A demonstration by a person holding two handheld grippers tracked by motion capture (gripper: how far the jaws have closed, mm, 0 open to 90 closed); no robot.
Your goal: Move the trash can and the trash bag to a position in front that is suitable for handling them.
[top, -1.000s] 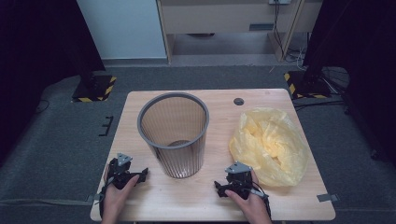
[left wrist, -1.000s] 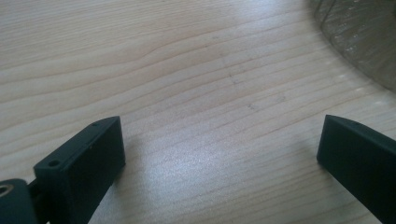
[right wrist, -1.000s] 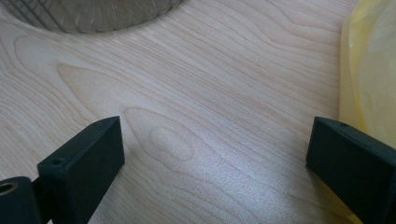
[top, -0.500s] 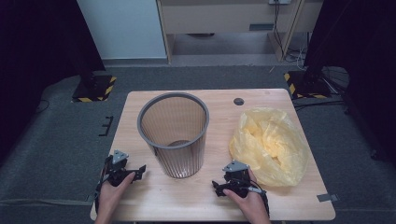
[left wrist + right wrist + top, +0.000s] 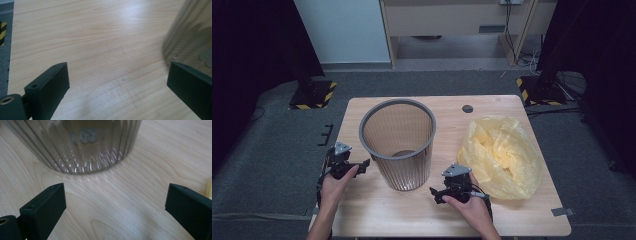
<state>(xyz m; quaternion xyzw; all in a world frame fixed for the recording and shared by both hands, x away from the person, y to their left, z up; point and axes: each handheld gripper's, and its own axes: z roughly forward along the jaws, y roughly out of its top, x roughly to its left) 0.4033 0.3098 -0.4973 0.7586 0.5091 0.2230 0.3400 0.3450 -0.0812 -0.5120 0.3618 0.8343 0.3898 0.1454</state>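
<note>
My right gripper [image 5: 438,192] sits low over the desk [image 5: 377,220] with its fingers [image 5: 42,207] spread wide, nothing between them but bare wood. Straight ahead of them in the right gripper view stands the foot of the mesh bin [image 5: 85,147], near but not touching, a strip of desk between. My left gripper [image 5: 357,167] is likewise wide apart and empty; in the left gripper view the bin wall [image 5: 190,32] cuts in just beyond the right-hand finger [image 5: 192,92], so the bin lies off to that side of it and not dead ahead.

From the high view, the bin [image 5: 398,145] stands upright between my two hands, long axis vertical, mouth up. The crumpled yellow bag [image 5: 502,155] lies on the desk to the right of the bin, just beyond my right hand [image 5: 469,207] and well apart from the left.

So I reckon the right side is the nearer one for the bag: it lies to the outer side of those fingers, and I'd need to swing them away from the bin towards it.
</note>
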